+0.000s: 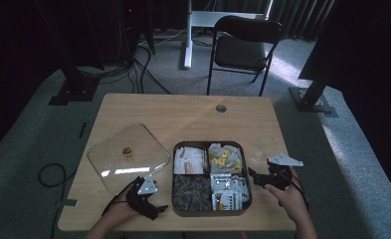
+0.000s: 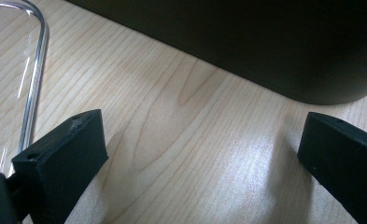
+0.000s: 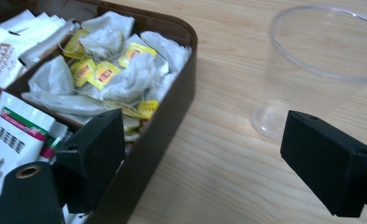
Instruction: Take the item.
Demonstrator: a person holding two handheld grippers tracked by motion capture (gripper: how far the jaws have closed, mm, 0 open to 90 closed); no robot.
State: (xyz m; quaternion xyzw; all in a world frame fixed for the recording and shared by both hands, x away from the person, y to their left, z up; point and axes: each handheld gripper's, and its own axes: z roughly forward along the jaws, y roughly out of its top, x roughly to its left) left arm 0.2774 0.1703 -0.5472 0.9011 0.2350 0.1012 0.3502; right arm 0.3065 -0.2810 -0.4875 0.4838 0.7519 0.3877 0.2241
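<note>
Hands low at the near edge tell the story: your left hand-held gripper [image 1: 150, 199] rests on the surface [image 1: 193, 117] with jaws spread on nothing, parked between the clear lid [image 1: 126, 157] and the tea box [image 1: 175, 206], likely because the lid is already off and laid aside; your right hand-held gripper [image 1: 255, 177] hovers, jaws wide apart and empty, straddling the gap between the box wall and the clear plastic cup [image 3: 319, 70]; just beyond its left jaw lie the yellow-tagged tea bags [image 3: 106, 70] in the far right compartment; the cup stands upright close beside the box, seemingly ready to receive one.
</note>
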